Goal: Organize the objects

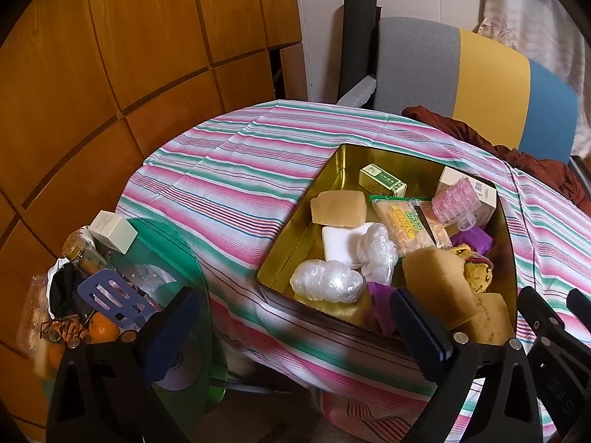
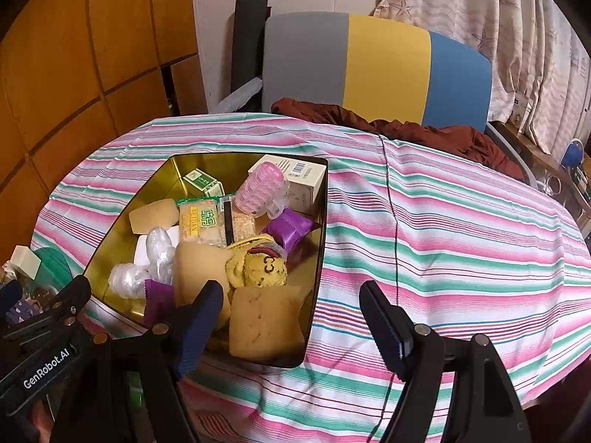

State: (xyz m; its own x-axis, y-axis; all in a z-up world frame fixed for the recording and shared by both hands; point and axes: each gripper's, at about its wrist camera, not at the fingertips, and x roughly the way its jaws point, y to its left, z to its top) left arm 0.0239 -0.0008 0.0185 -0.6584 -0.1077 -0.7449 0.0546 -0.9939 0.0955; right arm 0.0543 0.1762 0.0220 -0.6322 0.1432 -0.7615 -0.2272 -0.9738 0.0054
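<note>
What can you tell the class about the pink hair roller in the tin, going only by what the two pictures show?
The pink hair roller is a short barrel of translucent pink plastic, covered in rows of small bristles or loops, with a paler clear clip part at its lower end. It lies tilted in the far right part of the gold tin, leaning against a white carton and overlapping the snack packets beside it. No gripper touches it.

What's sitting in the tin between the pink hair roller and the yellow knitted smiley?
A purple satin pouch lies between the pink roller and the yellow knitted smiley, clearest in the right wrist view.
</note>
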